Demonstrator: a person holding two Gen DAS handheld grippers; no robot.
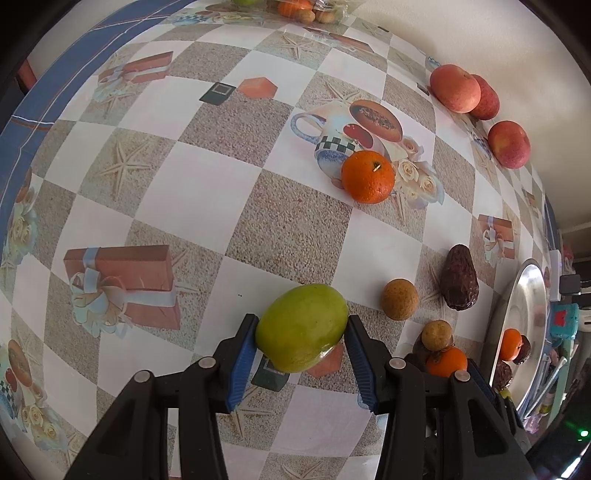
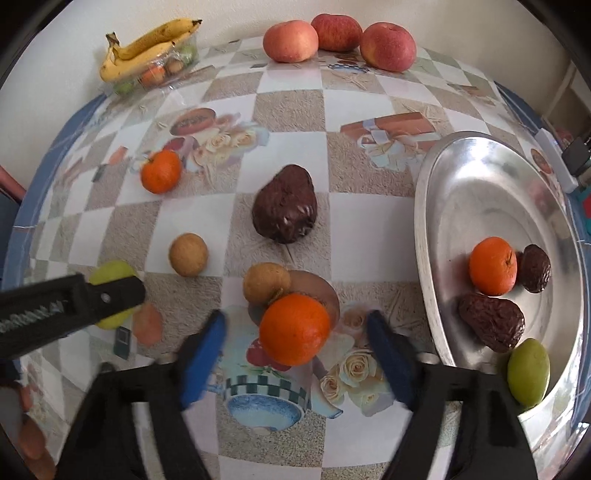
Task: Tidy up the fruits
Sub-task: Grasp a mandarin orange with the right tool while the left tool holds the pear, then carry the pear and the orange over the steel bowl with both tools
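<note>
Green mango: smooth, oval, glossy; clamped in left claw at near desk. Orange: round, bright, on desk between spread fingers of right claw, ungripped.

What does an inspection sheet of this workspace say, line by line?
Surface: table with a checked printed cloth, blue border.
Job's things: metal tray holds an orange, two dark fruits and a green fruit. On the cloth: green mango, two oranges, dark avocado, two small brown fruits, three apples at the far edge.
Clutter: bananas on a clear pack of fruit in the far corner.
Grippers: left gripper has its fingers against the mango; right gripper is open around the near orange.
Cables: nothing seen.
Surroundings: pale wall; small objects beyond the tray, unclear.
</note>
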